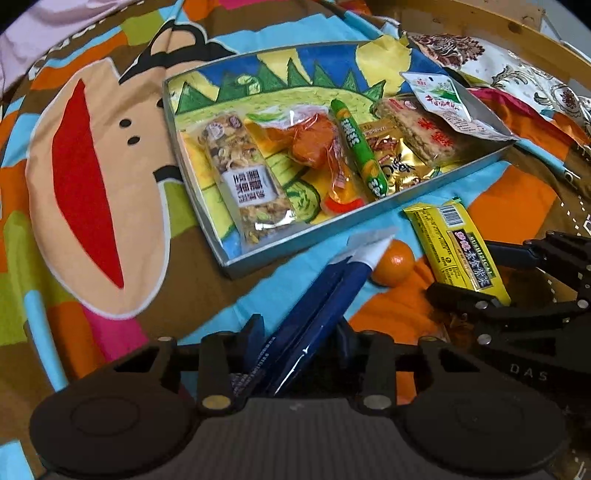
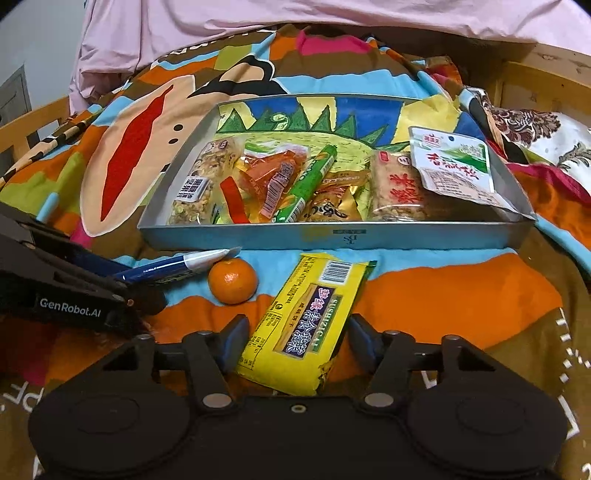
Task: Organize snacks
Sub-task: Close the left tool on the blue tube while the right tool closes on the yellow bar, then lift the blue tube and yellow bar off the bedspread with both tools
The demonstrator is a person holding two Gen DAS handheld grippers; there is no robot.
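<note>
A long blue-and-white snack packet [image 1: 317, 295] sticks up between the pads of my left gripper [image 1: 299, 332], which is shut on it. In the right wrist view the blue packet [image 2: 173, 267] juts out of that gripper toward the tray. My right gripper [image 2: 295, 339] has its pads against both long sides of a yellow snack packet [image 2: 306, 321] that lies on the bedspread. A small tangerine [image 2: 232, 280] sits loose between the two packets. Just beyond them is a silver tray [image 2: 332, 236] with several wrapped snacks in a row.
A bright cartoon-print bedspread [image 2: 443, 295] covers the bed. Pink bedding [image 2: 258, 22] lies behind the tray and a floral cloth [image 2: 546, 136] at the far right. A wooden frame [image 2: 535, 85] borders the bed. The white pouch [image 2: 454, 166] overhangs the tray's right rim.
</note>
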